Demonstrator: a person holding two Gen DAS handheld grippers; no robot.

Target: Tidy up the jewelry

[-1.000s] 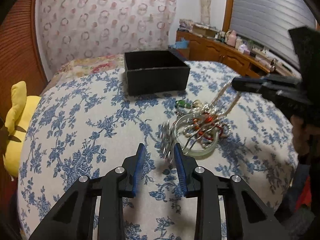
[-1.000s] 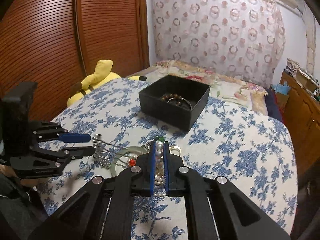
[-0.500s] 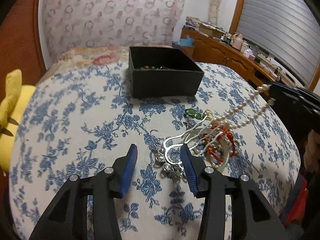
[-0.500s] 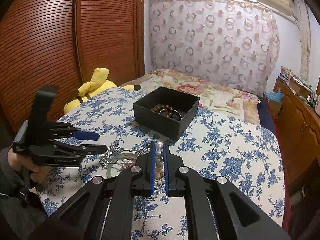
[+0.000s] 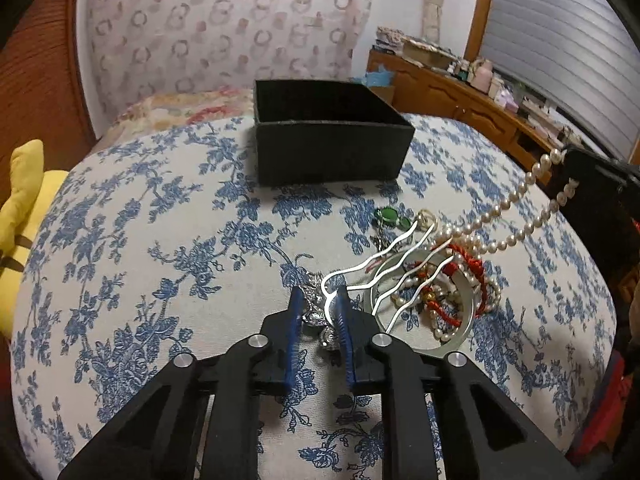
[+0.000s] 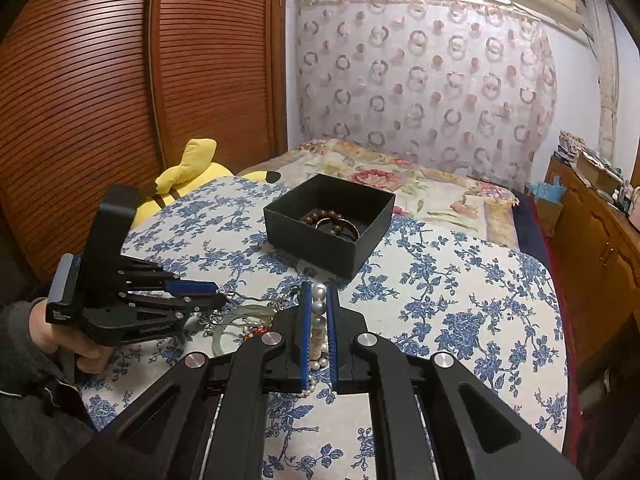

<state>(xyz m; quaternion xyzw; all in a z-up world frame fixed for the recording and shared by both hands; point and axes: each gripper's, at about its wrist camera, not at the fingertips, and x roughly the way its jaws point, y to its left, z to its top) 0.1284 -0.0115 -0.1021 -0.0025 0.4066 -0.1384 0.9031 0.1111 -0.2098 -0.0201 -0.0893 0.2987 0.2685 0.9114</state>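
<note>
here the left gripper (image 5: 319, 300) has just been closing, and its blue pads now pinch the ornate silver head of a hair comb (image 5: 384, 268), whose wavy prongs fan out over the pile toward the black box (image 5: 332, 152). the right gripper (image 6: 319, 300) has its pads pressed on a pearl necklace (image 6: 319, 316), round white beads stacked between them; in the left wrist view the strand runs taut from the pile up to that gripper. the jewelry pile lies on the blue floral cloth (image 5: 160, 248) just in front of the box: a pale green bangle (image 5: 460, 336), red cord with small beads (image 5: 460, 268), loose pearls, and a green-stoned piece (image 5: 390, 216) nearest the box. inside the box sits a brown bead bracelet (image 6: 328, 220). a yellow plush toy (image 6: 192, 168) lies left of the box, off the cloth's edge. a hand (image 6: 76, 344) grips the left tool's handle.
</note>
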